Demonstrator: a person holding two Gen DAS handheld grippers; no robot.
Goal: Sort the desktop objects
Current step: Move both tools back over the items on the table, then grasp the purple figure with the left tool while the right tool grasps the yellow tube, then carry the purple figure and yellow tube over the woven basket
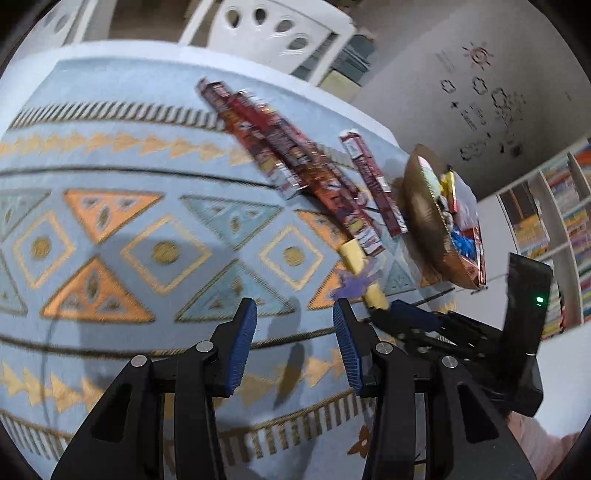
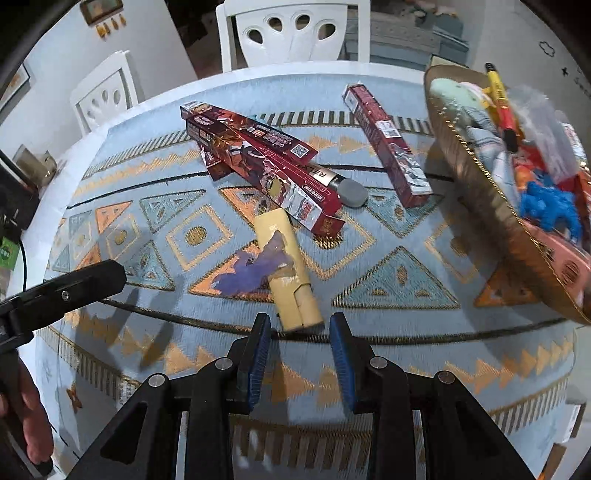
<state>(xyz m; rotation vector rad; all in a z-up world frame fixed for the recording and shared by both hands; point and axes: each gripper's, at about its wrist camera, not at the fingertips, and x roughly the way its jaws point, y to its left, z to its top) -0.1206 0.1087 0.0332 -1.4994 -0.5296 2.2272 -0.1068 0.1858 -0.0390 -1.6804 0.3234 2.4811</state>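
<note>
**Both tongs empty above the patterned surface, yellow box nearest**

The right tongs (image 2: 300, 354) hang with their blue pads parted and nothing between them, pointed steeply down at the near end of a yellow box (image 2: 288, 267) that lies flat just beyond the tips. A purple paper cut-out (image 2: 247, 271) rests half on that box and half on the cloth to its left. The alignment suggests the yellow box is the likely next pick, since its narrow width looks as if it would fit between the pads.

The left tongs (image 1: 294, 341) are likewise released and hold nothing; they hover over bare cloth on the left of the surface (image 2: 406, 332), clear of the right tongs' path.

Farther off, a pile of long red boxes (image 2: 266, 166) lies crossed over one another near the middle, with a grey rounded object (image 2: 352, 194) at its right end. A single red box (image 2: 388, 142) lies apart to the right. At the far right a gold tray (image 2: 476, 177) already carries a blue toy (image 2: 550, 206), a yellow marker (image 2: 500, 103) and other small things, so it appears to be the collecting place for sorted items. White chairs (image 2: 291, 33) stand behind the surface.
</note>
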